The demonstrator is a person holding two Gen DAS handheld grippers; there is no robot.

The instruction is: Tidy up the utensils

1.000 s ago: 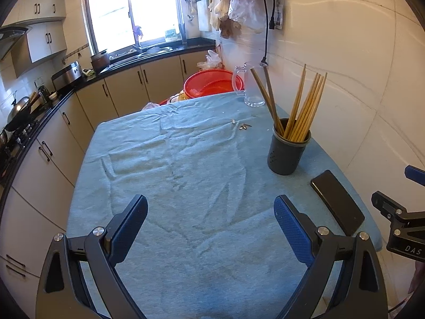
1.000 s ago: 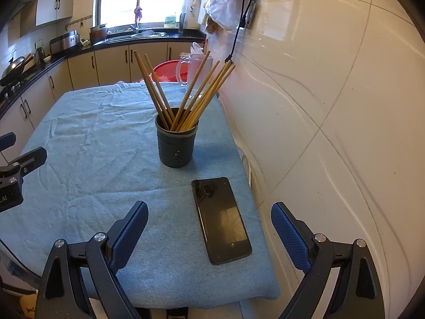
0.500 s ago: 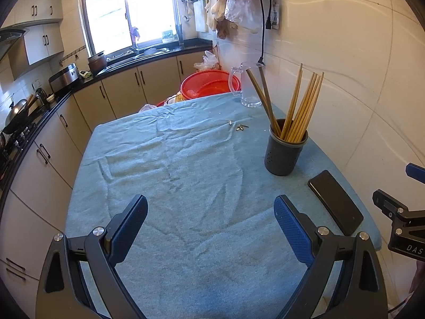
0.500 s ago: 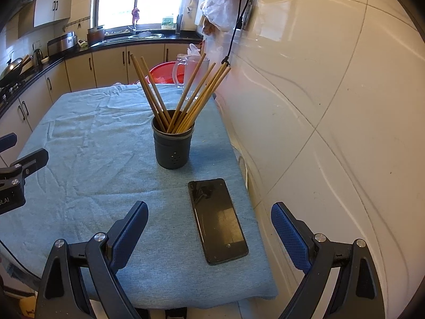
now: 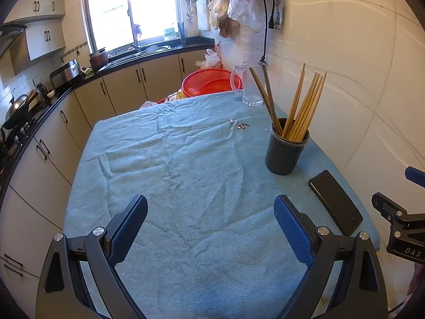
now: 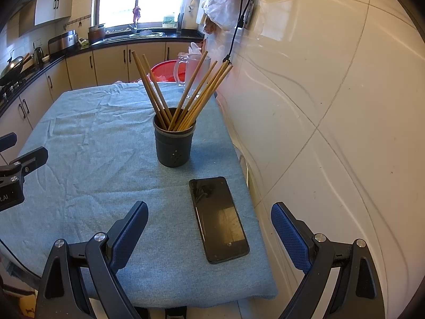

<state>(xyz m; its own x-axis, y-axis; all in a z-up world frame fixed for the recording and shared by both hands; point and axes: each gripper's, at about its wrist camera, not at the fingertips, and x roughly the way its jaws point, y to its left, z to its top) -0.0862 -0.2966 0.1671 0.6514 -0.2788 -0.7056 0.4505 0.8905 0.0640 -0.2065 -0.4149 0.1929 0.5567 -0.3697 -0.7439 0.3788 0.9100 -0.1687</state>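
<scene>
A dark grey holder (image 5: 287,148) (image 6: 174,146) stands on the blue cloth near the wall, with several wooden chopsticks (image 5: 302,106) (image 6: 186,95) leaning upright in it. My left gripper (image 5: 211,223) is open and empty, held over the near middle of the table, well short of the holder. My right gripper (image 6: 209,226) is open and empty above the table's near right corner, over a phone. Each gripper shows at the edge of the other's view.
A black phone (image 6: 219,215) (image 5: 334,206) lies flat in front of the holder. A glass jug (image 5: 245,85) stands at the far end by a red basket (image 5: 211,81). Small metal bits (image 5: 241,125) lie on the cloth. The tiled wall (image 6: 318,106) runs along the right.
Both grippers have drawn back and risen a little, so the holder and phone look slightly farther away. Jaws have stayed open. Nothing on the table has moved.
</scene>
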